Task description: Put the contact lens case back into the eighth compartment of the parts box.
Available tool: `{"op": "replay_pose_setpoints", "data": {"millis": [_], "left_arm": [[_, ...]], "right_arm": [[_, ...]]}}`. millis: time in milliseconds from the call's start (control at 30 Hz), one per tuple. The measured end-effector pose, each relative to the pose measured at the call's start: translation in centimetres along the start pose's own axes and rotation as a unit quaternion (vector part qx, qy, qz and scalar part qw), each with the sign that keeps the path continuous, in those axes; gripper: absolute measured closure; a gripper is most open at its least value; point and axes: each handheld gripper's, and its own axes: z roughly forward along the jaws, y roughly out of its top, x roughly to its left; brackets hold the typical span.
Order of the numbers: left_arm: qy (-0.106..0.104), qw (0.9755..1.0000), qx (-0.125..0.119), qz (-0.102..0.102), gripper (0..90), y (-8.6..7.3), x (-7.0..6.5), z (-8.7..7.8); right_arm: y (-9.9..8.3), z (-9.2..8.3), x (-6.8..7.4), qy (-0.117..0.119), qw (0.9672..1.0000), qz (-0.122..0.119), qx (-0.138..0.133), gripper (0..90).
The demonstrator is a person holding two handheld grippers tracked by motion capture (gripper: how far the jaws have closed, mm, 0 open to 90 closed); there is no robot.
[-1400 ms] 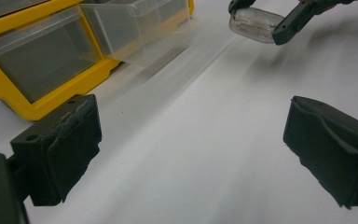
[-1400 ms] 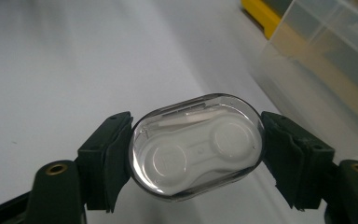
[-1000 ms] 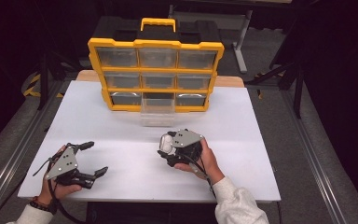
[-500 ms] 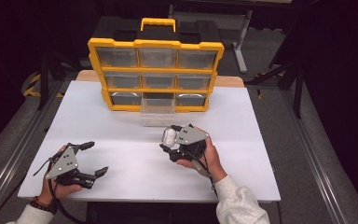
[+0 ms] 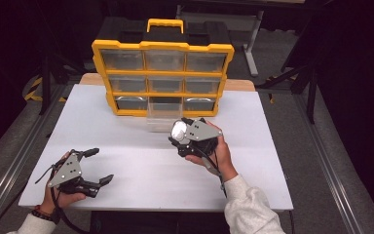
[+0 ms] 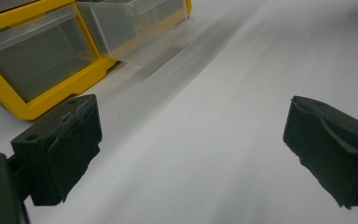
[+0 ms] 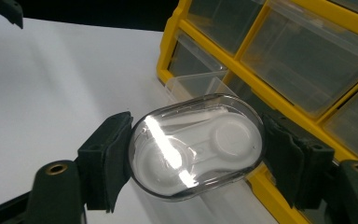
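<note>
Right gripper view: my right gripper (image 7: 196,161) is clamped across the ends of a clear oval contact-lens case (image 7: 196,147), held just in front of the pulled-out drawer (image 7: 193,85) of the yellow organizer (image 5: 161,78). Glossy, slippery plastic: keep it level, lower it in, then release. Left gripper (image 5: 80,169) gapes empty over the table (image 5: 141,161).

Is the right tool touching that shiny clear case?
Touching. In the right gripper view, the right tool has a black pad pressed against each end of the clear case, holding it up.
</note>
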Motion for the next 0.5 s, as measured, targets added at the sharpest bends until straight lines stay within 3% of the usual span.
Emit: {"op": "replay_pose_setpoints", "data": {"millis": [500], "left_arm": [[-0.001, 1.0000, -0.001, -0.001, 5.3, 0.0, 0.0, 0.0]], "right_arm": [[1.7, 1.2, -3.5, -0.041, 0.9991, 0.011, -0.004, 28.4]]}}
